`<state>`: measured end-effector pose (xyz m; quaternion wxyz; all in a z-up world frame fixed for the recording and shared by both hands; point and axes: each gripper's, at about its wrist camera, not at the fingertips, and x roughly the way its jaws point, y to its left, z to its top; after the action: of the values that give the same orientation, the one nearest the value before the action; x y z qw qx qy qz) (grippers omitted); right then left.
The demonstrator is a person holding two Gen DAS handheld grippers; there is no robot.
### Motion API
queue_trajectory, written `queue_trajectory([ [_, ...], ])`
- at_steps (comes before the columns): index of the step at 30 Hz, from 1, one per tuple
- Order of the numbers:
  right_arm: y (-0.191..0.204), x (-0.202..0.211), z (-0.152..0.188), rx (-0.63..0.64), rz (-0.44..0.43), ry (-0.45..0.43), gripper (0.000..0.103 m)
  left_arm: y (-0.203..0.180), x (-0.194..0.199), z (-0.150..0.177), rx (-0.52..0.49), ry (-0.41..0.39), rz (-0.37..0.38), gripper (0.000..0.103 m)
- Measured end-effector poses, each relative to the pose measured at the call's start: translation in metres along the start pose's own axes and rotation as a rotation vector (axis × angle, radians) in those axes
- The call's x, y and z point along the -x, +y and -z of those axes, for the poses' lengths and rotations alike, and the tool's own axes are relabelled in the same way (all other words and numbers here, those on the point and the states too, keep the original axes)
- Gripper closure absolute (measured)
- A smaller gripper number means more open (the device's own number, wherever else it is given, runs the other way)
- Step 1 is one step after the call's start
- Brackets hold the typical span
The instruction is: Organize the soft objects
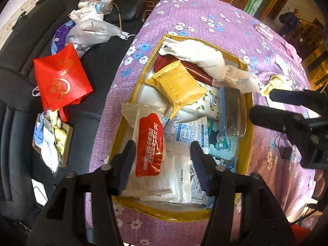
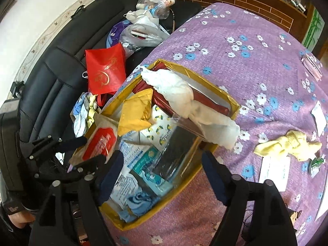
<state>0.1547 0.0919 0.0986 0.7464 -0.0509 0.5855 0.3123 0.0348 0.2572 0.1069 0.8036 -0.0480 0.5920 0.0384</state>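
Note:
A gold box (image 1: 174,215) (image 2: 184,69) on the purple flowered tablecloth (image 2: 235,47) is packed with soft packets. A white towel (image 1: 205,59) (image 2: 180,90) drapes over its far right rim. Inside lie a yellow packet (image 1: 178,84), a red packet (image 1: 150,143) (image 2: 100,143), a desiccant sachet (image 1: 182,135), a blue cartoon packet (image 1: 221,143) and a dark zip bag (image 2: 176,149). My left gripper (image 1: 162,143) (image 2: 93,149) hangs open above the box's near end, over the red packet, holding nothing. My right gripper (image 2: 163,153) (image 1: 262,102) stands open over the box's right side, empty. A pale yellow cloth (image 2: 287,143) lies on the table.
A black sofa (image 1: 18,123) at the left carries a red bag (image 1: 61,82), plastic bags (image 1: 92,26) and a small cardboard box of cloths (image 1: 51,141). White cards (image 2: 274,172) and a pink clear item (image 2: 311,65) lie on the tablecloth at the right.

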Motion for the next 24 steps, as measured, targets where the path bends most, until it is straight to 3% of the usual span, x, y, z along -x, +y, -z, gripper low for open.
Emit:
queue_trajectory([
  [8, -0.004, 0.014, 0.019, 0.011, -0.005, -0.007, 0.021, -0.010, 0.016, 0.005, 0.013, -0.038, -0.022, 0.035],
  [12, -0.005, 0.022, 0.031, 0.032, 0.014, -0.023, 0.020, -0.014, 0.028, 0.011, 0.025, -0.077, -0.079, 0.035],
  [14, -0.007, 0.026, 0.037, 0.038, 0.031, -0.030, 0.018, -0.016, 0.035, 0.014, 0.032, -0.105, -0.135, 0.035],
  [16, -0.010, 0.031, 0.043, 0.045, 0.041, -0.041, 0.014, -0.022, 0.047, 0.019, 0.025, -0.174, -0.285, 0.034],
  [18, -0.013, 0.035, 0.048, 0.054, 0.042, -0.047, 0.013, -0.028, 0.061, 0.024, 0.018, -0.238, -0.377, 0.034],
  [20, -0.014, 0.037, 0.052, 0.057, 0.036, -0.048, 0.013, -0.027, 0.069, 0.027, 0.038, -0.255, -0.361, 0.034],
  [22, -0.015, 0.037, 0.056, 0.059, 0.025, -0.048, 0.013, -0.025, 0.075, 0.030, 0.080, -0.247, -0.277, 0.034],
  [24, -0.015, 0.038, 0.060, 0.066, 0.024, -0.050, 0.013, -0.027, 0.078, 0.035, 0.111, -0.235, -0.243, 0.035],
])
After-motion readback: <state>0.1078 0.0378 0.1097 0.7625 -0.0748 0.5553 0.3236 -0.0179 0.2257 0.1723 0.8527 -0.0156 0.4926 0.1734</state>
